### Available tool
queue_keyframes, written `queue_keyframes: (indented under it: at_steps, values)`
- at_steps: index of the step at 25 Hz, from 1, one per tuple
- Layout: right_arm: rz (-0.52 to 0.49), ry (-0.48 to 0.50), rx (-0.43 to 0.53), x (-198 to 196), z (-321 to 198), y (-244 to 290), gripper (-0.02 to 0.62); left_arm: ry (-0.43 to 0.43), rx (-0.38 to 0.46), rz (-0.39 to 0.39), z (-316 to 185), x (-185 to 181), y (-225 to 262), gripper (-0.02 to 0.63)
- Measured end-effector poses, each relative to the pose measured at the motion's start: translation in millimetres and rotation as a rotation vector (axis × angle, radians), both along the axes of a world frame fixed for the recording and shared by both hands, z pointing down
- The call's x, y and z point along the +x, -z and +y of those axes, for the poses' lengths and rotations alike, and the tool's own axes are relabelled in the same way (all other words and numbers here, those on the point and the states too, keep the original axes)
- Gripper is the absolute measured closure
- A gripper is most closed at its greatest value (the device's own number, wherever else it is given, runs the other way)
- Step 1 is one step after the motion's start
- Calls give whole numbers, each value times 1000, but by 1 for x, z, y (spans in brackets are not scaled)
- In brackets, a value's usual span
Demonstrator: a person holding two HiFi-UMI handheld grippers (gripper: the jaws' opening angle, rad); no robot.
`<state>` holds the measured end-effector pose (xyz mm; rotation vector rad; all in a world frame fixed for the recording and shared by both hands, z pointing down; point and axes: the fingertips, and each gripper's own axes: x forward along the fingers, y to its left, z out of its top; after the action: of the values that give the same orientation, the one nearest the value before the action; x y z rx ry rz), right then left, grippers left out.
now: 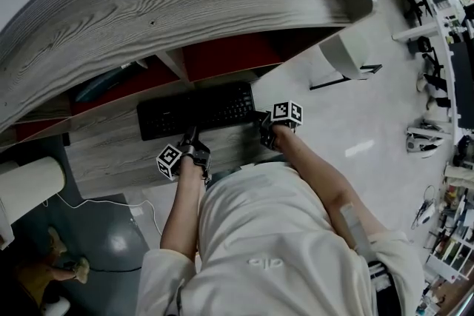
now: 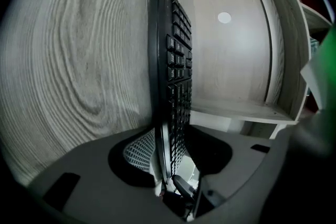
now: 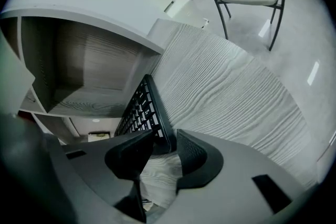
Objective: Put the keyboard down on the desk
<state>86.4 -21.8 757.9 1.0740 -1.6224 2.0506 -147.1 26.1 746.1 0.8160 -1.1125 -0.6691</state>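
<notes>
Flat black rectangular keyboard (image 1: 196, 109) lies at frame centre on the grey wood-grain desk (image 1: 111, 155). Left gripper (image 2: 173, 155) jaws wide apart, ribbed pads clear of the keyboard's thin edge between them. Right gripper (image 3: 167, 147) pads clamp its corner.

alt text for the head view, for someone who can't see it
Seen from above, a black keyboard lies flat on a grey wood-grain desk beneath a curved shelf. A person in a pale top reaches down to it, with the left gripper at its near edge and the right gripper at its right end.
</notes>
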Motion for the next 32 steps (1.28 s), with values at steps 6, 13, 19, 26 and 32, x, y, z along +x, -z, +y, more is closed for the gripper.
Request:
queue_keyframes:
  at_steps: [6,13,19,26,32]
  values:
    - [0,5,-4,1,-2,1,425,-1,11,-8,4,1,5,433]
    - [47,81,44,7,-9,17,407,5,58,-30,0,-4,26,433]
    - [-83,176,179,-16,-18,83,477,-32,178,-101,-14,-9,75,510]
    - [-139,327,486,-34,-33,185,559,-256,417,-460,-36,-5,170,575]
    - [-107,437,753,-37,-39,263,566,-432,597,-743,-48,17,250,586]
